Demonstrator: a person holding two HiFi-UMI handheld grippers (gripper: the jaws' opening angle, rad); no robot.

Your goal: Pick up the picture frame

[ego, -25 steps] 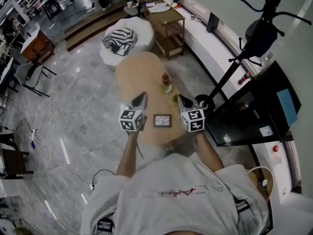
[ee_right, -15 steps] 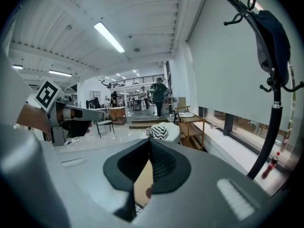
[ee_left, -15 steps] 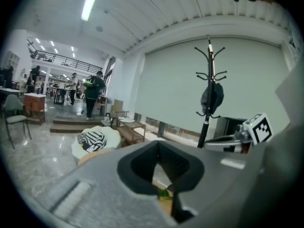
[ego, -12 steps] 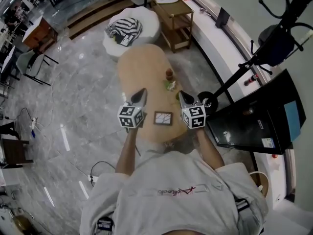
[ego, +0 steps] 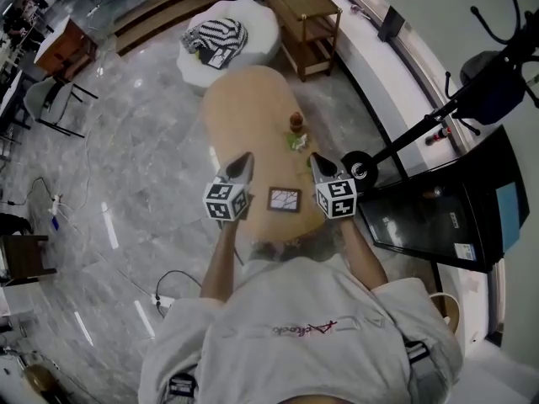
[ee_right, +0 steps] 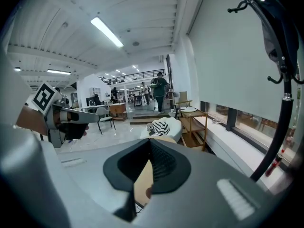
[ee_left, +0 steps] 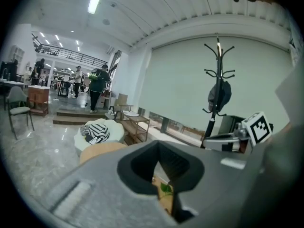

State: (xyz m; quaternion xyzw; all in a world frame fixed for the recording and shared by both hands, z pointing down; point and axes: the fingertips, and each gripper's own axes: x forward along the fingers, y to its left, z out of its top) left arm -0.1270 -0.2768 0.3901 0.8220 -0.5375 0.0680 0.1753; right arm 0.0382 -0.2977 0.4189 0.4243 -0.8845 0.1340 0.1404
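Note:
The picture frame point(ego: 284, 199), small and dark-edged with a pale picture, lies flat near the near end of the oval wooden table point(ego: 248, 112). My left gripper point(ego: 243, 162) hovers just left of the frame, its jaws shut and empty. My right gripper point(ego: 317, 162) hovers just right of it, also shut with nothing held. Neither touches the frame. In the left gripper view the closed fingertips point(ee_left: 160, 152) point along the table; the right gripper view shows its closed fingertips point(ee_right: 149, 145) the same way. The frame is hidden in both gripper views.
A small brown jar point(ego: 296, 121) and a green leafy item point(ego: 297, 141) stand on the table beyond the frame. Farther off are a white pouf with a striped cloth point(ego: 221, 35) and a wooden shelf cart point(ego: 308, 13). A coat stand's base point(ego: 362, 172) and a black cabinet point(ego: 438, 204) stand at right.
Both grippers have eased forward and a little lower over the table's near end, staying on either side of the frame. Their jaws stayed shut throughout.

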